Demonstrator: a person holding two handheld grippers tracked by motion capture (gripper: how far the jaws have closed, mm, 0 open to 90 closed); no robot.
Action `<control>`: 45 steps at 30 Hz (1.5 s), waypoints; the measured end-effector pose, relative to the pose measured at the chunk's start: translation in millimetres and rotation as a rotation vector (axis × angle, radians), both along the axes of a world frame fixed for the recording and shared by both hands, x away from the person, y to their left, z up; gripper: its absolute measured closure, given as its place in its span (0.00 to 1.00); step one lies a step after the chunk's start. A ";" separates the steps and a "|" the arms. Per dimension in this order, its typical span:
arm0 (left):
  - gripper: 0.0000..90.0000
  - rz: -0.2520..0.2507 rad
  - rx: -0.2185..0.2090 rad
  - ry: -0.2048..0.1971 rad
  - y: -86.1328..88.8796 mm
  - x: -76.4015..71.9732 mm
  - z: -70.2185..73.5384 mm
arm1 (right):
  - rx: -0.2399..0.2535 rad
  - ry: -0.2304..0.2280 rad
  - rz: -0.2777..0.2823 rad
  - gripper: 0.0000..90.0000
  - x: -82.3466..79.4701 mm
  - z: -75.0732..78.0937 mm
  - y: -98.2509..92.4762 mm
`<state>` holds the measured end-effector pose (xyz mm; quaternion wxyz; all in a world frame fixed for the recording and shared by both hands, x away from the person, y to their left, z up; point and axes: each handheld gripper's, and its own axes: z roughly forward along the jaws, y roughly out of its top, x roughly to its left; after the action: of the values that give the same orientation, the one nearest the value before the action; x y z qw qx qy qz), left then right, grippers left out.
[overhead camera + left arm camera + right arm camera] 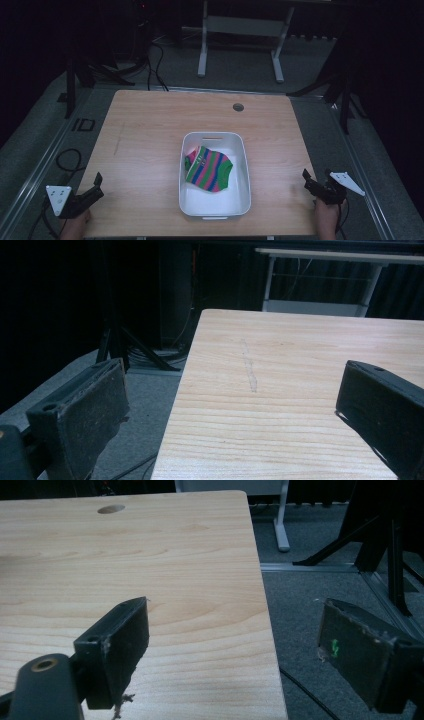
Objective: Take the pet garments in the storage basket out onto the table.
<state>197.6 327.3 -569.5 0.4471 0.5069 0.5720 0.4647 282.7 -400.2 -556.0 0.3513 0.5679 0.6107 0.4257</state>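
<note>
One white bin (243,165) near the middle of one wooden table (145,135), holding one striped sock (208,169) in green, pink and blue, lying flat on the bin floor toward its far left part. Two grippers, one at each near corner and both well apart from the bin: left gripper (96,186) at the table's left edge with jaws spread wide and nothing between them, right gripper (308,181) at the right edge likewise gaping and empty. One round hole (238,107) in the tabletop near the far edge, and one faint scuff mark (250,375) on the wood ahead of the left gripper.
</note>
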 end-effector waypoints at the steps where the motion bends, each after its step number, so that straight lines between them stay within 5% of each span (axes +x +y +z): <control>1: 0.01 0.000 -0.001 0.001 0.2 0.0 0.0 | -0.003 0.004 0.005 0.14 0.3 0.0 0.4; 9: 0.01 0.003 -0.001 0.005 0.4 0.5 0.2 | 0.000 0.039 0.027 0.14 3.7 0.2 1.3; 17: 0.01 -0.002 -0.006 0.004 1.3 0.3 0.1 | -0.076 0.096 0.079 0.15 9.4 -0.4 11.8; 22: 0.01 -0.005 -0.006 0.005 1.4 0.3 0.1 | -0.059 0.130 0.136 0.15 11.2 -0.8 10.6; 27: 0.01 -0.007 -0.007 0.006 1.4 0.3 0.1 | -0.011 0.224 0.352 0.15 13.7 -1.1 1.9; 28: 0.01 -0.007 -0.007 0.006 1.4 0.3 0.1 | -0.011 0.224 0.352 0.15 13.7 -1.1 1.9; 29: 0.01 -0.008 -0.007 0.006 1.4 0.3 0.1 | -0.032 0.252 0.413 0.15 13.4 0.2 2.3; 40: 0.01 -0.023 -0.014 0.005 2.4 0.1 0.1 | -0.115 0.365 0.684 0.14 8.7 9.6 20.5; 45: 0.01 -0.026 -0.018 0.007 2.9 0.1 0.1 | -0.094 0.370 0.778 0.13 9.2 22.8 39.6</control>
<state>197.7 330.2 -569.4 0.4558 0.5119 0.5711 0.4518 291.9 -360.6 -533.2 0.0751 0.3455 0.8506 0.3891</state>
